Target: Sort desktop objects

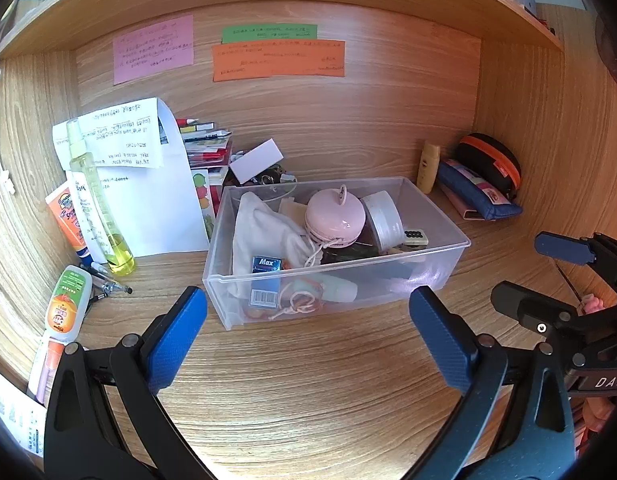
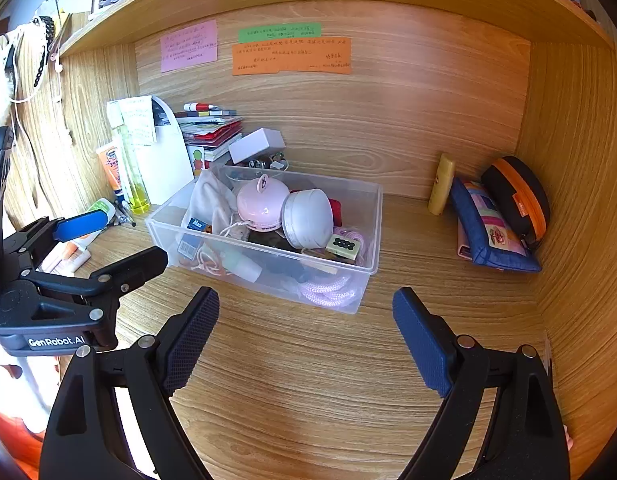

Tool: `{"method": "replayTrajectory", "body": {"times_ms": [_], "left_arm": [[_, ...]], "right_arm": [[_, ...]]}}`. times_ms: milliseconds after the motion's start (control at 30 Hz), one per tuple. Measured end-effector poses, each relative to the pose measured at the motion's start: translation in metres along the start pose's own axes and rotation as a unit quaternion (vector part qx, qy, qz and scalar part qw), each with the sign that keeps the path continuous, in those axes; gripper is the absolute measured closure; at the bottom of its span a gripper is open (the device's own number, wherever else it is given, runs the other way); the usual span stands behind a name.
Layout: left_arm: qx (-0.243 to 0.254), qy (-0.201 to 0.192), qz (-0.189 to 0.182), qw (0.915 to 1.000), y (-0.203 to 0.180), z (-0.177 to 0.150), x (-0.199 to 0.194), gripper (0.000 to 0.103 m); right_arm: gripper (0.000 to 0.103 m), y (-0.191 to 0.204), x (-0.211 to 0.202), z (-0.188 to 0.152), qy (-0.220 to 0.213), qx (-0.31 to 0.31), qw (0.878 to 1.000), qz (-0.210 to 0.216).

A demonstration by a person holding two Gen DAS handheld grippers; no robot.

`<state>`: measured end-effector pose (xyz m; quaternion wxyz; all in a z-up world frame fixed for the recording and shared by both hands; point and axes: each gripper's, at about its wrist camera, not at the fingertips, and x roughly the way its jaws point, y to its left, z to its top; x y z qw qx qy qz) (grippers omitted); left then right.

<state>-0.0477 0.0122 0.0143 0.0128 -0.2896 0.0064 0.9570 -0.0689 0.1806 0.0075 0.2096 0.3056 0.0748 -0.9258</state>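
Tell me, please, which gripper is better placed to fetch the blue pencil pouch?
Probably the right gripper: open, empty, and the blue pencil pouch lies on its side of the clear bin.

I hold my left gripper (image 1: pixel 308 320) with its jaws spread wide and nothing between the blue pads (image 1: pixel 172 344), angled downward, while my right gripper (image 2: pixel 306 328) sits alongside it, likewise angled downward, jaws parted and empty.

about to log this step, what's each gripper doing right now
left gripper: open, holding nothing, in front of the clear box.
right gripper: open, holding nothing, over the bare desk.
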Motion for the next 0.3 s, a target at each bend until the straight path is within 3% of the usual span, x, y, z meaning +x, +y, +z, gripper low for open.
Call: {"method": "replayTrajectory", "body": {"times_ms": [300], "left_arm": [[-0.003, -0.005, -0.004, 1.0, -0.0003, 0.0009, -0.0028, 0.001]], "right_arm": [[0.016, 0.0008, 0.0025, -0.0018, 0.004, 0.0, 1.0, 0.001]]}}
